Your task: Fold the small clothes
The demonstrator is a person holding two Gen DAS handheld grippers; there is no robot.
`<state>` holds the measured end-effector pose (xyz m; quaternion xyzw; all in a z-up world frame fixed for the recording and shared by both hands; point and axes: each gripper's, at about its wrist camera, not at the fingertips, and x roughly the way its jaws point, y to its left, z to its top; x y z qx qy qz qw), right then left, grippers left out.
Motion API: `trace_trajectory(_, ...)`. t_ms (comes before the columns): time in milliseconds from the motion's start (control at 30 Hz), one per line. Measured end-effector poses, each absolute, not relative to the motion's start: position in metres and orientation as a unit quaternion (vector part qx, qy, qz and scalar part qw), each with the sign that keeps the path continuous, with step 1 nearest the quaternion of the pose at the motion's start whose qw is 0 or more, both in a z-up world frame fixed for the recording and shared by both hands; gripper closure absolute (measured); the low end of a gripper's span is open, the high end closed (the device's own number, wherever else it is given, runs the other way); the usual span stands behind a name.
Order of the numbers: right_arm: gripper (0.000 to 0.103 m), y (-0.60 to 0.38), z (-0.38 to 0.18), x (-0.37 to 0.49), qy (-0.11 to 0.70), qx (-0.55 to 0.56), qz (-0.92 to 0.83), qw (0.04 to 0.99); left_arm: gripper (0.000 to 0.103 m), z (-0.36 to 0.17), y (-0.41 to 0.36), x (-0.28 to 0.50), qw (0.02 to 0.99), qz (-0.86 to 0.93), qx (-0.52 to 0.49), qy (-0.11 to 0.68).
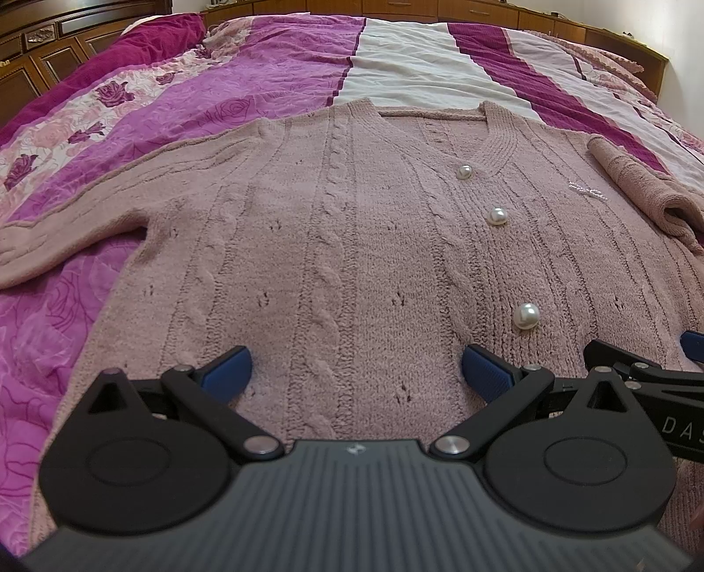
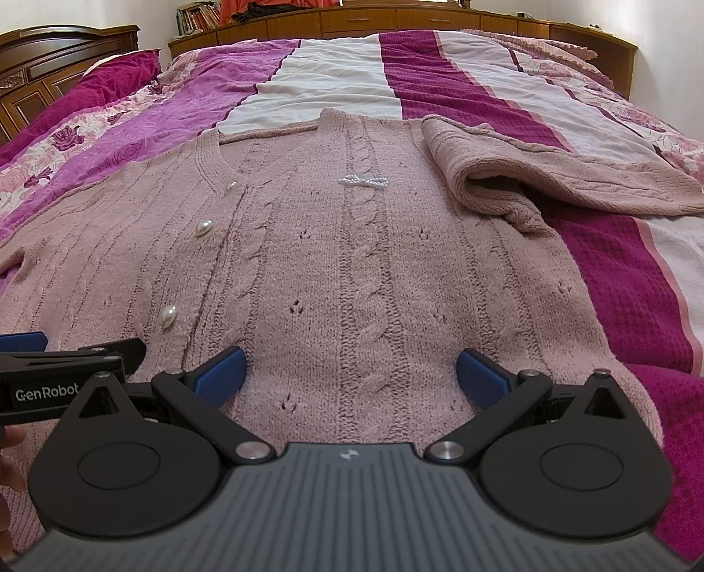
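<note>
Left wrist view: pink knit cardigan (image 1: 343,229) spread flat, front up, on the bedspread (image 1: 132,119), which is striped purple, white and magenta. Bare bedspread runs past the collar up to the wooden headboard cabinets (image 1: 53,48) and along the left side. Left sleeve (image 1: 75,207) stretches out to the left frame edge; right sleeve (image 1: 633,185) is folded in over the shoulder. Left gripper (image 1: 356,367) sits low over the hem area, blue pads (image 1: 229,367) spread wide, knit between them, gripping nothing. Three pearl buttons (image 1: 498,216) run down the placket to the right of the gripper. A small beaded bow (image 1: 587,190) lies on the chest. The right gripper's black frame (image 1: 638,378) pokes in at the right edge, just beside the left one

Right wrist view: same cardigan (image 2: 352,264) fills the middle, hem nearest, collar farthest. Open bedspread (image 2: 616,273) to the right and beyond the collar. Right gripper (image 2: 350,374) over the lower body panel on a cable column, blue pads (image 2: 482,376) spread wide apart, nothing held. Folded-in sleeve (image 2: 506,176) lies bunched at upper right, partly off the body onto the bedspread. Pearl buttons (image 2: 203,227) and bow (image 2: 363,180) lie ahead. Left gripper frame (image 2: 61,378) marked GenRobot at left edge, close beside. Books (image 2: 198,17) on the far shelf
</note>
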<state>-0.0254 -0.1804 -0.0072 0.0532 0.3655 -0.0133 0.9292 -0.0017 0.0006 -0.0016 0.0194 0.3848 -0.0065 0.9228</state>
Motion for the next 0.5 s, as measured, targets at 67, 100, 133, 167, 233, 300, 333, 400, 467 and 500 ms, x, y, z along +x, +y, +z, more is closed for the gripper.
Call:
trace_trajectory(67, 0.000, -0.1804, -0.0072, -0.0254, 0.365, 0.053, -0.013, 0.929, 0.000, -0.0019, 0.0007, -0.0020, 0.923, -0.007, 0.019, 0.385)
trace_trajectory(100, 0.000, -0.1804, -0.0072, -0.0254, 0.365, 0.053, -0.013, 0.929, 0.000, -0.0016, 0.0006, -0.0017, 0.923, -0.006, 0.019, 0.385)
trace_trajectory(133, 0.000, -0.1805, -0.0072, -0.0254, 0.365, 0.053, -0.013, 0.929, 0.000, -0.0019, 0.0007, -0.0021, 0.923, -0.006, 0.019, 0.385)
trace_trajectory(167, 0.000, -0.1804, -0.0072, -0.0254, 0.365, 0.053, -0.013, 0.929, 0.000, -0.0018, 0.0006, -0.0019, 0.923, -0.006, 0.019, 0.385)
trace_trajectory(233, 0.000, -0.1803, -0.0072, -0.0254, 0.365, 0.053, -0.013, 0.929, 0.000, -0.0016, 0.0005, -0.0018, 0.923, -0.006, 0.020, 0.384)
trace_trajectory(300, 0.000, -0.1803, -0.0071, -0.0254, 0.365, 0.053, -0.013, 0.929, 0.000, -0.0016, -0.0005, -0.0007, 0.923, -0.006, 0.020, 0.384)
trace_trajectory(333, 0.000, -0.1802, -0.0071, -0.0254, 0.365, 0.053, -0.013, 0.929, 0.000, -0.0018, -0.0005, -0.0007, 0.923, -0.006, 0.020, 0.384)
trace_trajectory(400, 0.000, -0.1801, -0.0071, -0.0254, 0.365, 0.053, -0.013, 0.929, 0.000, -0.0016, -0.0005, -0.0007, 0.923, -0.006, 0.020, 0.384)
trace_trajectory(467, 0.000, -0.1801, -0.0071, -0.0254, 0.365, 0.053, -0.014, 0.929, 0.000, -0.0014, -0.0008, -0.0008, 0.923, -0.006, 0.019, 0.384)
trace_trajectory(500, 0.000, -0.1800, -0.0071, -0.0254, 0.365, 0.053, -0.014, 0.929, 0.000, -0.0011, -0.0012, -0.0008, 0.923, -0.006, 0.019, 0.384)
